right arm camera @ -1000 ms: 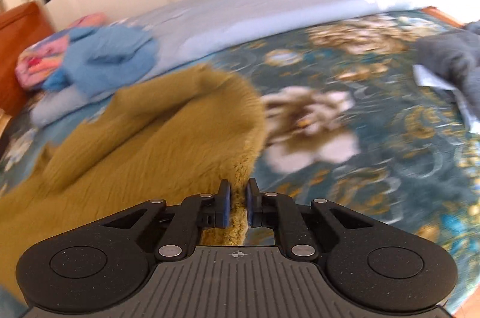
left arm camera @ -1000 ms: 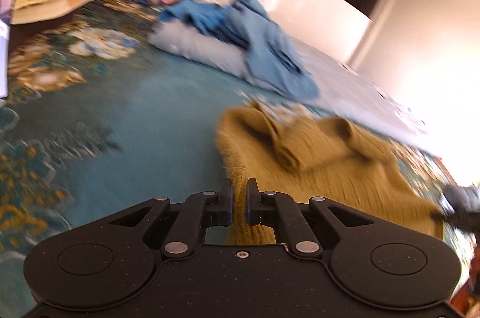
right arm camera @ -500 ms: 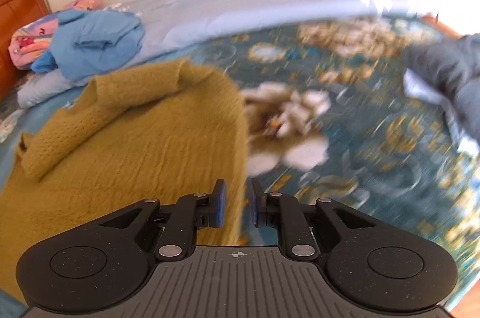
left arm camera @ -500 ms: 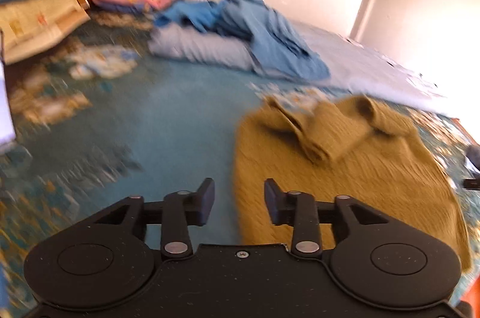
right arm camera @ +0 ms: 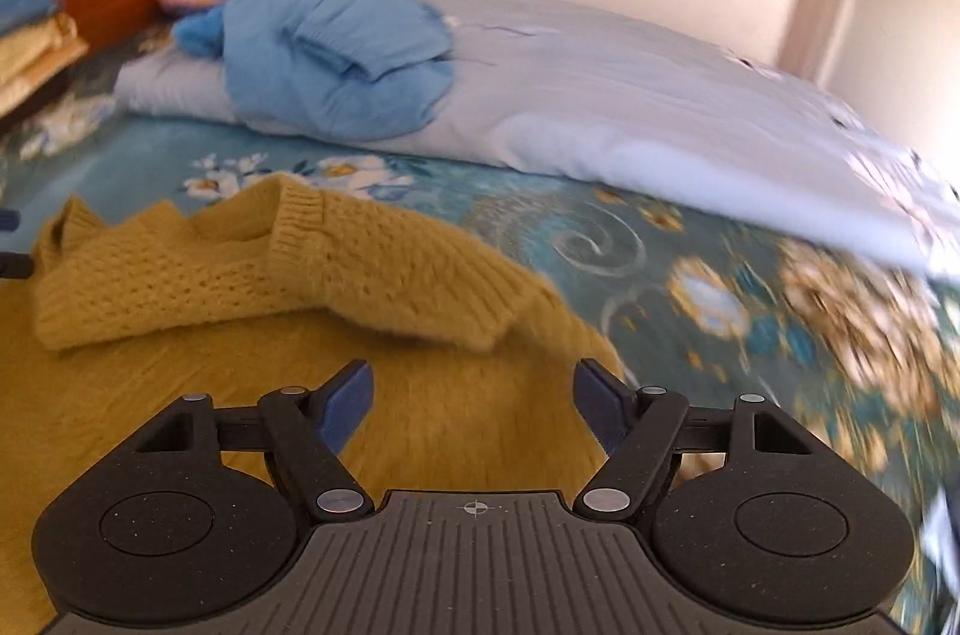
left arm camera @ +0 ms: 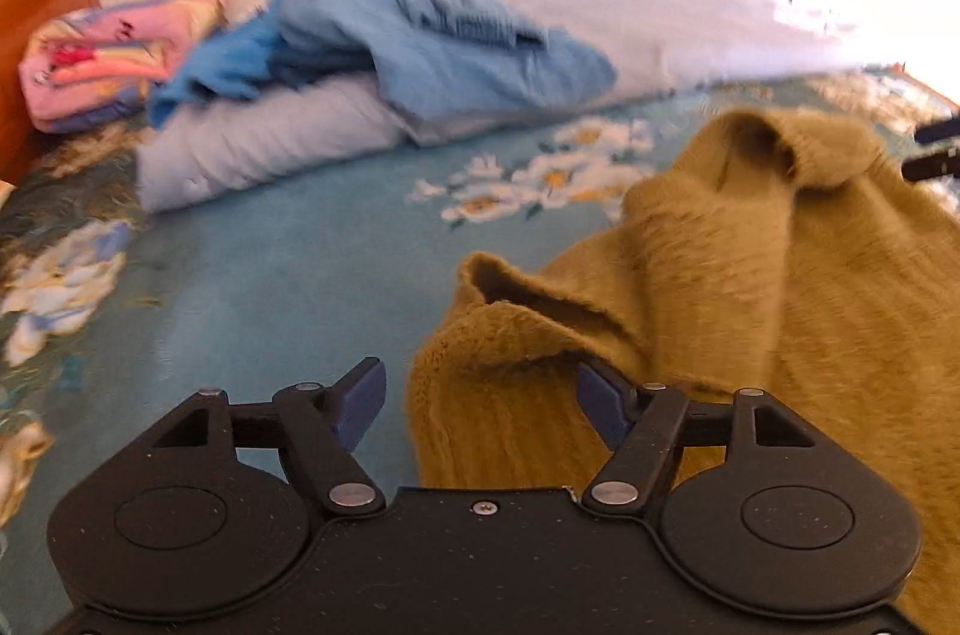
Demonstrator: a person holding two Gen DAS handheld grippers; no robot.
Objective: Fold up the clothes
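since a second earlier both grippers had let go: left gripper (left arm camera: 477, 398) and right gripper (right arm camera: 474, 398) gaped empty over the mustard sweater (right arm camera: 372, 269), which lay on the bedspread (left arm camera: 270, 275) with sleeves folded in; the next fold likely needed a fresh hem grip.

1. The mustard sweater (left arm camera: 750, 305) runs off the right and lower edges of the left wrist view; its weave is smeared by blur.
2. In the right wrist view, the floral bedspread (right arm camera: 840, 335) at right is streaked beyond reading.
3. Two dark shapes (left arm camera: 936, 149) at the right edge of the left view are cut off, unidentifiable.
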